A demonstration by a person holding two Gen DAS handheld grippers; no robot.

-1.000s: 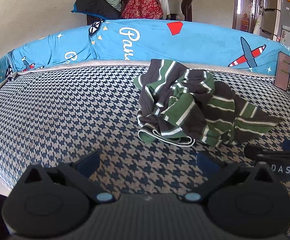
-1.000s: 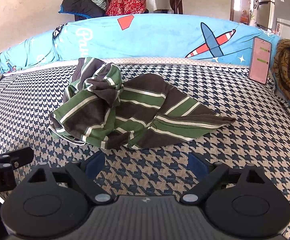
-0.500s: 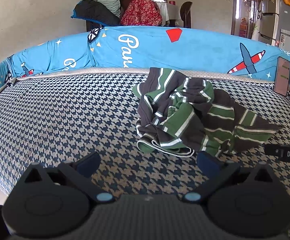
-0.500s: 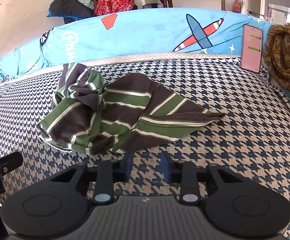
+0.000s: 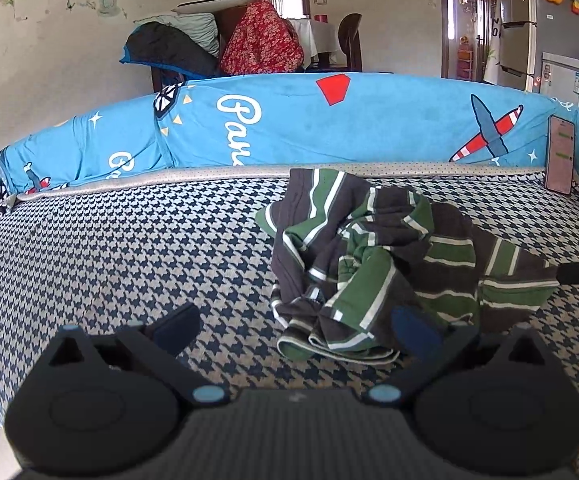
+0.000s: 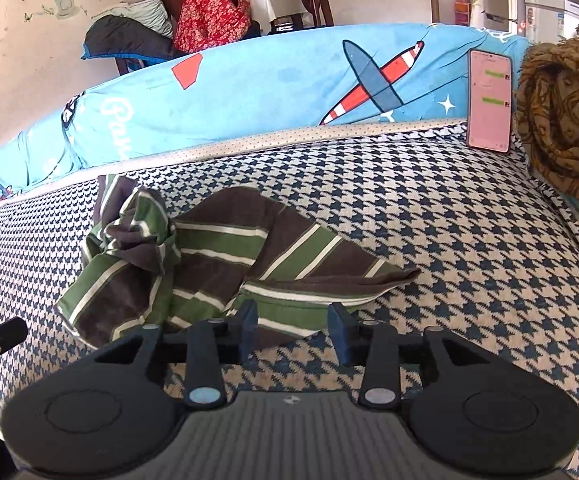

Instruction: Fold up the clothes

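Crumpled green-brown striped cotton shirt (image 6: 225, 264) mid houndstooth mattress (image 6: 469, 240). Left gripper (image 5: 295, 330) spread wide, empty. Right gripper (image 6: 292, 326) half-spread, just reopening, empty at near hem. Risk: pinching bunched layers, dragging whole heap.

Left of the left claw (image 5: 295, 330) the checked bed (image 5: 109, 248) is bare; the crumpled striped shirt (image 5: 389, 264) blocks ahead-right
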